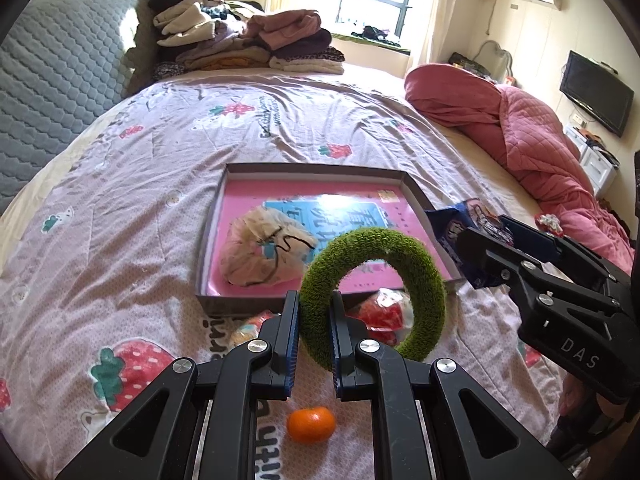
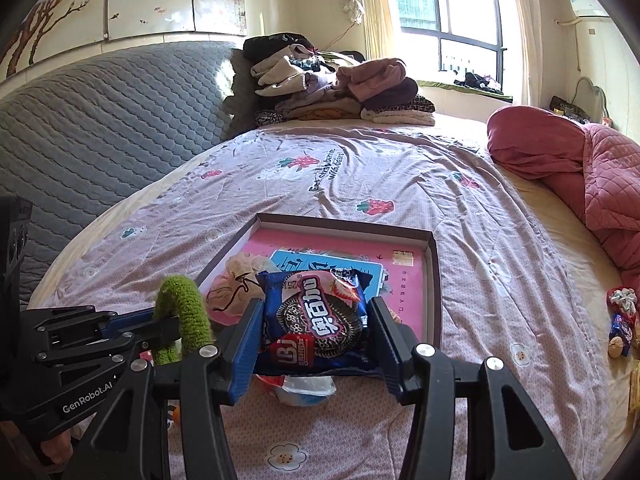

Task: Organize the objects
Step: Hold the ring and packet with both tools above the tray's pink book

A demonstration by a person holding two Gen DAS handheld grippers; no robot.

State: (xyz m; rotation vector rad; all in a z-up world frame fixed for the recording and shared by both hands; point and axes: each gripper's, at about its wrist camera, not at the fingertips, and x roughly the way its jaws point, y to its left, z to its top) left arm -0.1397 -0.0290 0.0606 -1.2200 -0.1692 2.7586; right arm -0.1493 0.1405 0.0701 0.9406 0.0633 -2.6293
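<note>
Left claw (image 1: pixel 315 312) pinches the green ring (image 1: pixel 374 292); right claw (image 2: pixel 316 334) clamps the cookie pack (image 2: pixel 316 320). Both hang just short of the tray (image 1: pixel 416 188), which lies ahead. We carry them past its near wall, lower, then release separately beside the pouch (image 1: pixel 264 252).

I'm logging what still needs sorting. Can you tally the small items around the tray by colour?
Green: 1, fuzzy ring in left gripper
Blue: 1, cookie packet in right gripper
Orange: 1, tangerine
Cream: 1, pouch in tray
Total: 4
</note>
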